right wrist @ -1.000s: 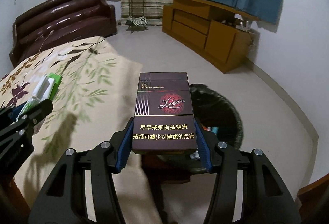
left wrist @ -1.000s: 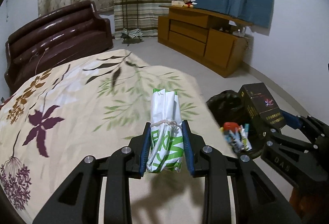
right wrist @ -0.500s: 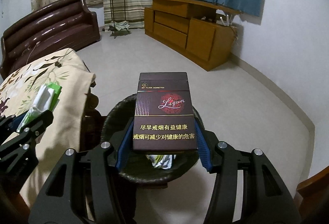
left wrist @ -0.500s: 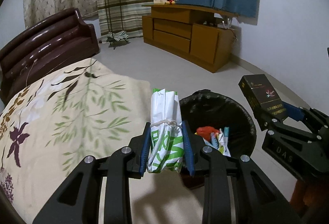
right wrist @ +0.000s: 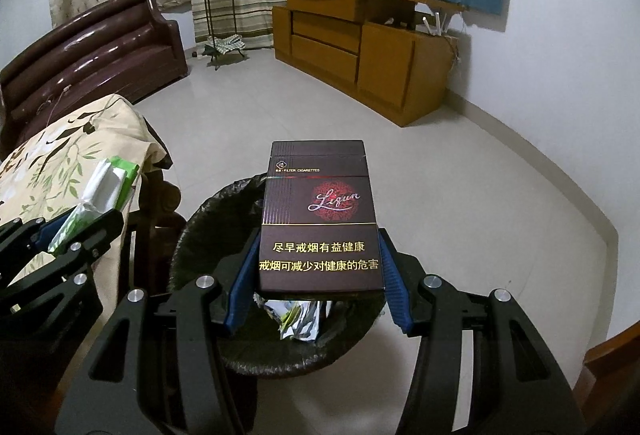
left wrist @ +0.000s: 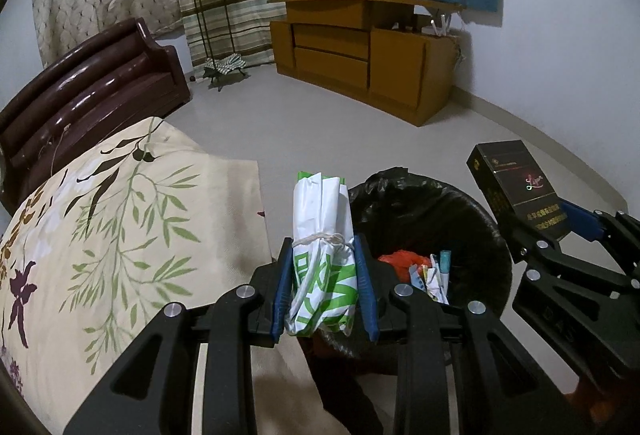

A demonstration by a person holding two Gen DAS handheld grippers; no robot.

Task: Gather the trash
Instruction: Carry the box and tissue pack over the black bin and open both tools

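Note:
My left gripper (left wrist: 323, 287) is shut on a rolled white and green paper bag (left wrist: 322, 255) tied with string, held at the left rim of a black-lined trash bin (left wrist: 472, 219). My right gripper (right wrist: 318, 287) is shut on a dark brown cigarette pack (right wrist: 319, 219), held directly above the bin (right wrist: 208, 235). The pack also shows at the right of the left wrist view (left wrist: 516, 187). The bag also shows at the left of the right wrist view (right wrist: 100, 195). Red and white trash (left wrist: 416, 267) lies inside the bin.
A table with a floral cloth (left wrist: 120, 219) stands left of the bin. A brown sofa (left wrist: 88, 91), a plant stand (left wrist: 206, 15) and a wooden cabinet (left wrist: 360, 51) line the far walls. Bare grey floor (right wrist: 460, 195) lies beyond the bin.
Both grippers have swung right, away from the table, and now hang at the bin. The right gripper's pack has come over the bin's opening. Both holds are unchanged.

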